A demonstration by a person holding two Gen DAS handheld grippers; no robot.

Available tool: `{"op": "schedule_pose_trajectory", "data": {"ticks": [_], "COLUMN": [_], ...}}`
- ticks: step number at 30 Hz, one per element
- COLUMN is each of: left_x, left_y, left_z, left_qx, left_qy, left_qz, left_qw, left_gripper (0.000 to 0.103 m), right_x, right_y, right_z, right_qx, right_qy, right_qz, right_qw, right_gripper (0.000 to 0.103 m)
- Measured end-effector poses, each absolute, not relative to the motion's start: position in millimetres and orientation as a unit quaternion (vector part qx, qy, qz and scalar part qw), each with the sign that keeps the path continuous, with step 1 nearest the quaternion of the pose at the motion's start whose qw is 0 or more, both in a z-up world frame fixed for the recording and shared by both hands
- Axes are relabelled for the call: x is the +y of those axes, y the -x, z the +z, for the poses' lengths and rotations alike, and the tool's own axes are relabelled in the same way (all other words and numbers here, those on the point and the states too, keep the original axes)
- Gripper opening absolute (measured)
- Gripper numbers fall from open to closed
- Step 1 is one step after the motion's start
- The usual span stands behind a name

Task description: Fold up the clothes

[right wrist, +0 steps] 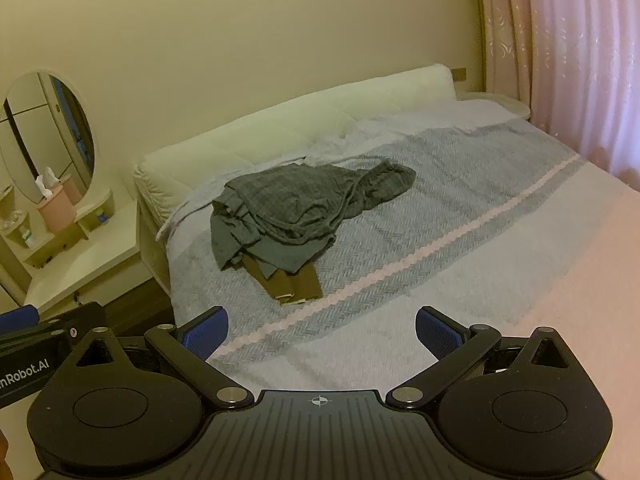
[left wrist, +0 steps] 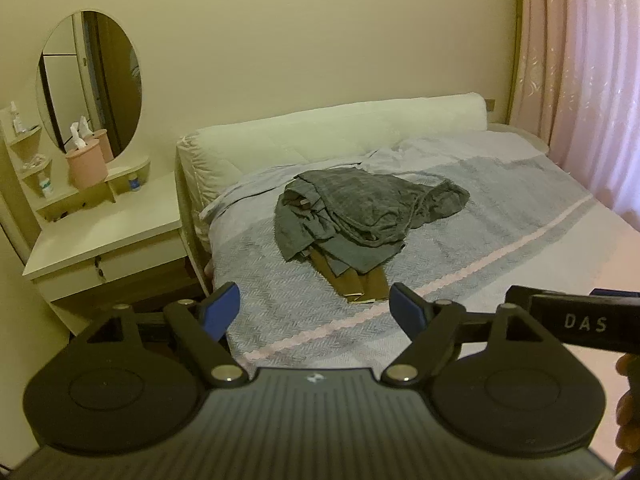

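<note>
Hovering above the near end of the bed [left wrist: 500, 216], the left gripper [left wrist: 314, 308] has its blue-padded fingers [left wrist: 222, 312] spread wide with nothing between them. The right gripper [right wrist: 320, 334] hangs over the same end of the bed, its blue fingers [right wrist: 434, 334] equally wide apart and empty; part of its black body shows at the right edge of the left wrist view, with a hand [left wrist: 628, 408] behind it.

Beyond both grippers, well apart from the fingers, a crumpled grey garment [left wrist: 360, 208] lies heaped on the bed, toward the headboard side of its middle. Brown trousers [left wrist: 360, 284] lie under the heap, their leg ends sticking out from its near edge and pointing toward the grippers.

The bed wears a grey herringbone blanket [left wrist: 480, 240] crossed by a pale pink stripe [left wrist: 520, 246] that runs between the heap and the grippers. A white padded headboard [left wrist: 320, 136] stands behind the heap, against the wall. Left of the bed, just beside the headboard, is a cream dressing counter [left wrist: 104, 236] with an oval mirror [left wrist: 90, 84], a pink tissue holder [left wrist: 86, 168] and small bottles on its shelves. Right of the bed hangs a pink curtain [left wrist: 580, 64].
</note>
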State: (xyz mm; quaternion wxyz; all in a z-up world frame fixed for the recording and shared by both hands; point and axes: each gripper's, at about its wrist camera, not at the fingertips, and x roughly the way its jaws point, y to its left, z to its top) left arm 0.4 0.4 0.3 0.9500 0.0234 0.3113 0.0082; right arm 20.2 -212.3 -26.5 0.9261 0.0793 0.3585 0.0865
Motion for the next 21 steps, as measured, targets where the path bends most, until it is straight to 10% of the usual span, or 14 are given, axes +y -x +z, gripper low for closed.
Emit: {"op": "schedule_pose_trajectory", "data": {"ticks": [21], "left_x": [-19.6], "left_y": [-3.4], "left_z": [-2.3], "left_qx": [0.331], "left_qy": [-0.042], "left_qz": [0.02], "left_qw": [0.942], "left_gripper": [0.079], "right_x": [-230.8], "right_y": [-22.7], "right_z": [-37.7], "right_qx": [0.365], "right_qy": [-0.099], "right_qz": [0.088], "right_qw": [0.922], "right_gripper": [0.102]}}
